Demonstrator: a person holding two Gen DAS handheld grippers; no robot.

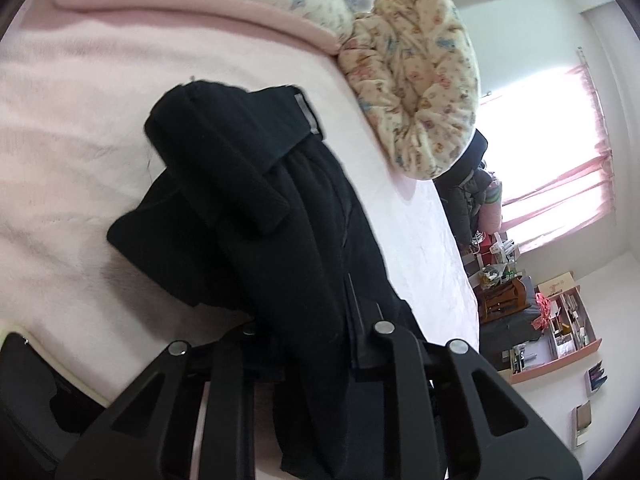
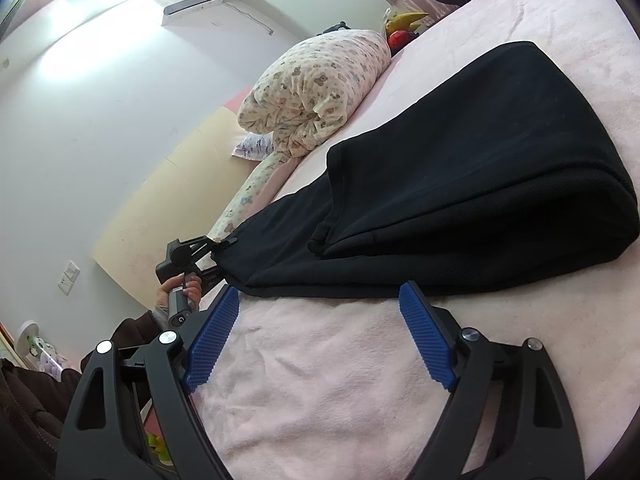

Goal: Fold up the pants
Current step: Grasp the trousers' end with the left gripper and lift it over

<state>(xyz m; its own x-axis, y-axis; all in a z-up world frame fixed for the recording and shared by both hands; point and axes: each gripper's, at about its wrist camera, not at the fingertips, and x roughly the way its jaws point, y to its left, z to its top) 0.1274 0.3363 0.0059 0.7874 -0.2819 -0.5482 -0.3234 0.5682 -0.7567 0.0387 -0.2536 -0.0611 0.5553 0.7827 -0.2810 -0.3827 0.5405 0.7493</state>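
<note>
Black pants lie partly folded on the pink bed, folded bulk toward the right in the right wrist view, one end stretched off toward the left. Left tool is clamped on that end's fabric, near the bed's edge. Right tool is spread wide with nothing in it, its blue pads just short of the pants' near edge, over bare blanket. Printed quilt roll lies beyond the pants.

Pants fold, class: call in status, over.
Left gripper shut on pants. Right gripper open, empty, at pants' near edge. Pants part-folded on pink blanket. Nothing in way.
</note>
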